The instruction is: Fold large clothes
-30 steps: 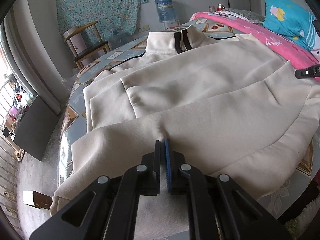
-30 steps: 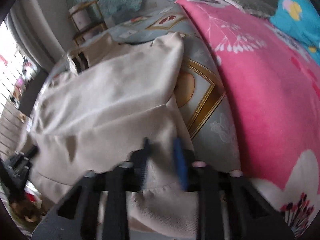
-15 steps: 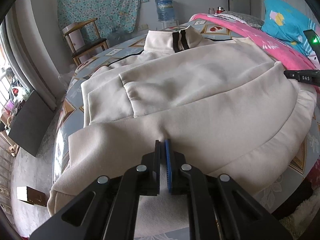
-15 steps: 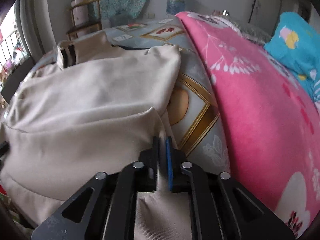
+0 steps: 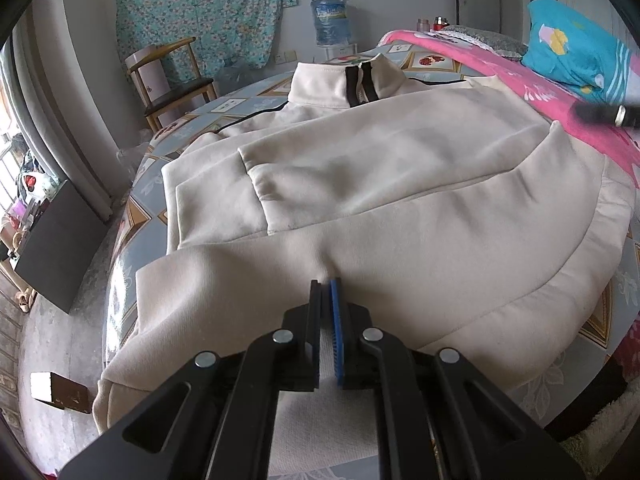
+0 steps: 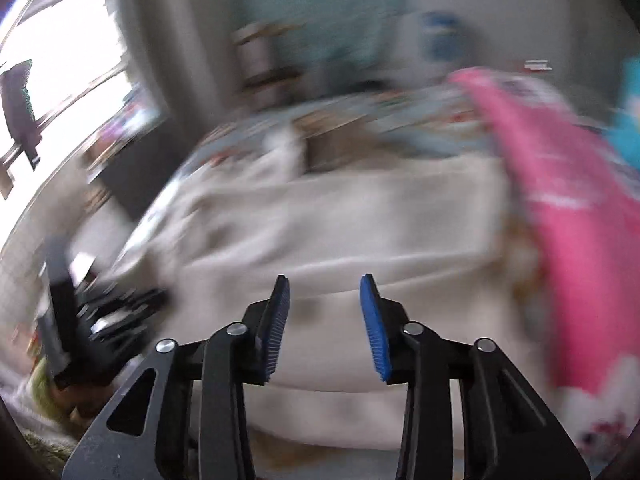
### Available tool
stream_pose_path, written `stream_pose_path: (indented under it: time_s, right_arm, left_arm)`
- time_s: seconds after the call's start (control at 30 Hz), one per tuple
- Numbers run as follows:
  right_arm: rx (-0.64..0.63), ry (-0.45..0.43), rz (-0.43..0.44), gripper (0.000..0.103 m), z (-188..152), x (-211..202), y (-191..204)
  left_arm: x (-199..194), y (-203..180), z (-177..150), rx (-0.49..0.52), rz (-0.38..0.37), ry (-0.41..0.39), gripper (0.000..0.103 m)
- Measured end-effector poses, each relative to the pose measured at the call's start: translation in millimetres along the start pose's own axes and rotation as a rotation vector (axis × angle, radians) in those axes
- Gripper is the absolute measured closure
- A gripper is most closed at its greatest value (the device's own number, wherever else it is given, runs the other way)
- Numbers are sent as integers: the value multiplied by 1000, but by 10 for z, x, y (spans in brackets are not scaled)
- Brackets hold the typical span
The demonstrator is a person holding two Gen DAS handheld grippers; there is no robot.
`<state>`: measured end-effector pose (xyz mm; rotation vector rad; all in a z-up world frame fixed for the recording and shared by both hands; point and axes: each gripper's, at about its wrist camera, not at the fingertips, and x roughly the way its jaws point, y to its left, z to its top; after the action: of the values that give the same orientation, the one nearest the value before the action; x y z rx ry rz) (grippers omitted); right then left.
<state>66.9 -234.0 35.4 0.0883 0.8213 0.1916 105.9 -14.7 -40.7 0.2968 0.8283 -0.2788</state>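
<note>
Cream jacket (image 5: 400, 200) on bed, left gripper (image 5: 326, 284) pinching hem, right gripper (image 6: 324, 284) just opening, empty

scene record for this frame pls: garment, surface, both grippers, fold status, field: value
garment: cream jacket, collar at the far end, spread flat
surface: bed with patterned sheet; pink blanket along its right side
left gripper: shut, pinching the near hem
right gripper: open, jaws have just been opening, no cloth between them, view blurred
fold status: near hem laid up over the body, one fold in place
background: wooden chair, water jug
</note>
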Motion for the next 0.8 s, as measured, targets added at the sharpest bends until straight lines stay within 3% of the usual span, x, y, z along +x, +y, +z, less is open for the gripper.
stream_pose_path:
  time_s: [0.13,0.27,0.43,0.53,0.6,0.8]
  right_arm:
    - [-137,123,120,88,-42,548,535]
    - [-230,160,90,91,-65,881,755]
    - [-189,150,117,94,25,966,690]
    - [-168,142,131,94,-17,944,663]
    - [-156,144,138,94,-46,961,673]
    - [-175,144,123,94,-42,959,703]
  left_arm:
    - [0,20,-3,-28,-13,-3,97]
    - [-5,77,-16,-73,-44,-10,97]
    - [-226,273,-101,-162,-137,-44,96]
    - [-207,423,-248,-202,-113,14,96]
    - [-252,616,-399,-273,-150,10,96]
    - [-424,1054,-643,-368,-35,58,96]
